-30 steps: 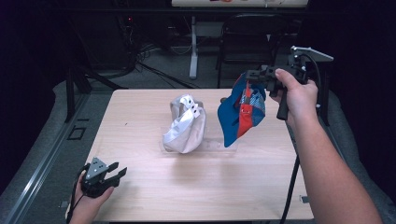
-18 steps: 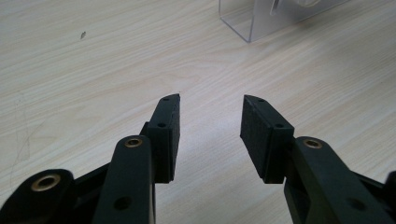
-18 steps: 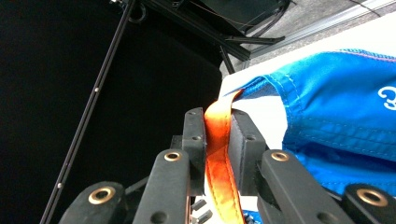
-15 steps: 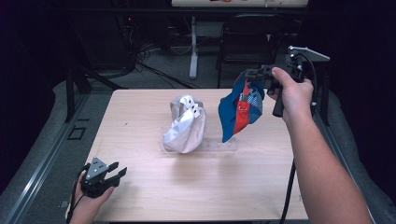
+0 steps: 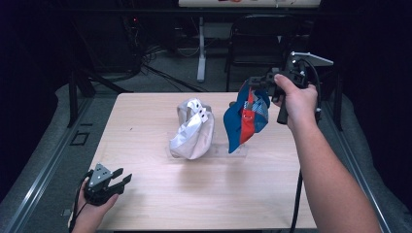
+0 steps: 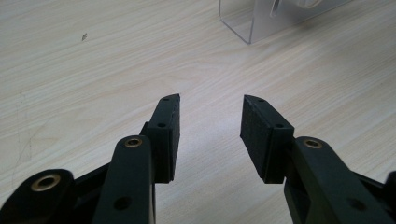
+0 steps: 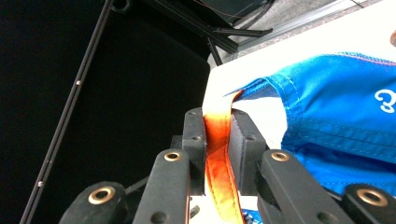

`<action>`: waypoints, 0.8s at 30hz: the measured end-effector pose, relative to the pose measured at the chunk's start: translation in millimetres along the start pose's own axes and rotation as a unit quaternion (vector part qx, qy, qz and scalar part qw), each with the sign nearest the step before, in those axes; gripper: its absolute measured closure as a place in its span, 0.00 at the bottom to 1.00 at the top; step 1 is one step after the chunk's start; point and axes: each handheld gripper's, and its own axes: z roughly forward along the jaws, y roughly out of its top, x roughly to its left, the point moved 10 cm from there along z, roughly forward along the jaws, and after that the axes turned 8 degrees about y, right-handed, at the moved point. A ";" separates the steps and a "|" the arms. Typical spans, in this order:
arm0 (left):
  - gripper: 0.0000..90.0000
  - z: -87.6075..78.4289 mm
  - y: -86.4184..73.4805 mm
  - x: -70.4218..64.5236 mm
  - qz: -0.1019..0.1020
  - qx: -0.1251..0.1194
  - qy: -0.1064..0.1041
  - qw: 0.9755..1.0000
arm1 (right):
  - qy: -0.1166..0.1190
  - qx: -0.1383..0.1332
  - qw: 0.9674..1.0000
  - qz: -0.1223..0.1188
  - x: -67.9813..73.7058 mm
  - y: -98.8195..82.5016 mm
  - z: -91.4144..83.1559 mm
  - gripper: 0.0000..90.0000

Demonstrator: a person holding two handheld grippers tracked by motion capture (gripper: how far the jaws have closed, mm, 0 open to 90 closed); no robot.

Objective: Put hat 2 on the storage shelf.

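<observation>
Right gripper [image 5: 253, 83] was raised off the far right side, my right arm [image 5: 335, 189] stretched forward, jaws clamped tight with pads [image 7: 194, 140] almost meeting. Left gripper [image 5: 120, 177] sat low at the near left corner in my left hand [image 5: 92, 211], jaws parted with nothing between them, pointing toward the centre.

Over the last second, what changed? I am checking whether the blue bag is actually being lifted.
Little changed. The right gripper, shut on the orange strap of the blue fabric bag, shifted slightly, and the hanging bag swayed a little with it. The left gripper stayed open and empty at the near left edge of the wooden table, and the white fabric bag kept its place.
</observation>
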 end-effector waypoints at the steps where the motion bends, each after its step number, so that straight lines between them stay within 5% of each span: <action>1: 0.65 0.2 0.1 0.0 0.000 -0.001 -0.001 1.000 | -0.002 -0.001 1.000 0.005 -2.5 -0.5 2.0 0.87; 14: 0.65 -0.4 -0.2 0.4 0.006 0.004 -0.001 1.000 | -0.018 0.003 1.000 0.005 -12.4 -2.7 6.8 0.87; 24: 0.65 3.9 1.2 3.0 -0.005 0.003 0.001 1.000 | -0.007 0.023 1.000 0.017 -22.3 -9.9 24.3 0.87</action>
